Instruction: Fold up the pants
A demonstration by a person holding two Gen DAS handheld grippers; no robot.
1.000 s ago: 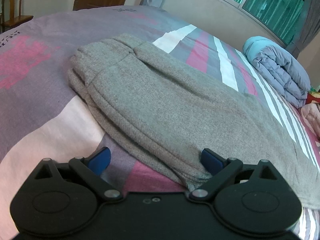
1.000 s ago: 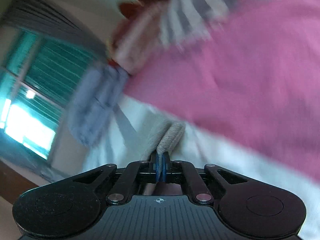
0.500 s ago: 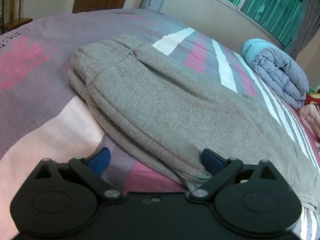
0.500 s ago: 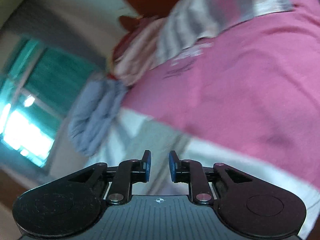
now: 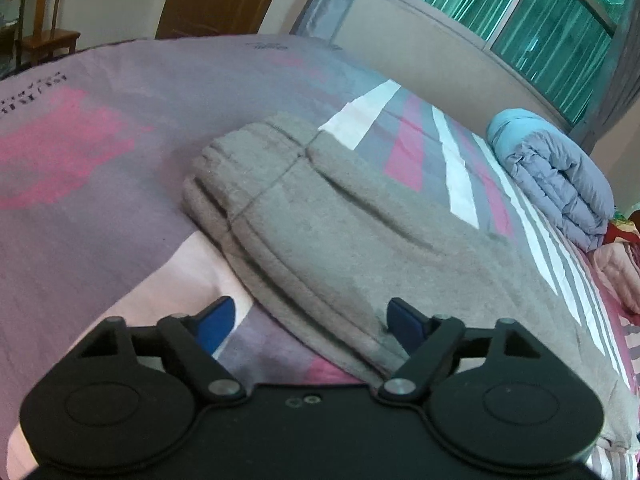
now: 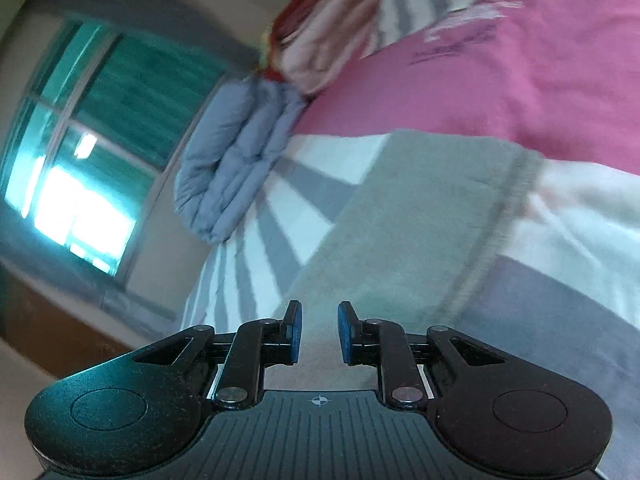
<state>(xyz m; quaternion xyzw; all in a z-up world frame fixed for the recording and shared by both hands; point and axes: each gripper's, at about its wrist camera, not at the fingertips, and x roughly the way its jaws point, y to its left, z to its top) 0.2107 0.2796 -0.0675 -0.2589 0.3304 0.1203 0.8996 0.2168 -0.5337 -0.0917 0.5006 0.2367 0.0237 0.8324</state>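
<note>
The left tongs [image 5: 308, 322] are spread wide at the bottom of their frame, holding nothing. Their right pad touches, or almost touches, the near edge of the pants [image 5: 360, 240]; the left pad is over the bed [image 5: 100, 120]. The right tongs [image 6: 319, 332] are parted by a small gap and also empty, above one end of the pants [image 6: 408, 232], which reaches from the pads toward the right middle of that frame.

The pants lie on the bed, already doubled leg on leg. In the left view their long axis runs from the waistband, upper middle, down to the lower right corner. I judge the left tongs nearer the waist part and the right tongs nearer the leg end.

One second ago the right tongs were pinching grey cloth; now they have released it and drawn back. The left tongs have lifted slightly. Farther away, a rolled blue quilt [image 5: 560, 176] lies by the window.
</note>
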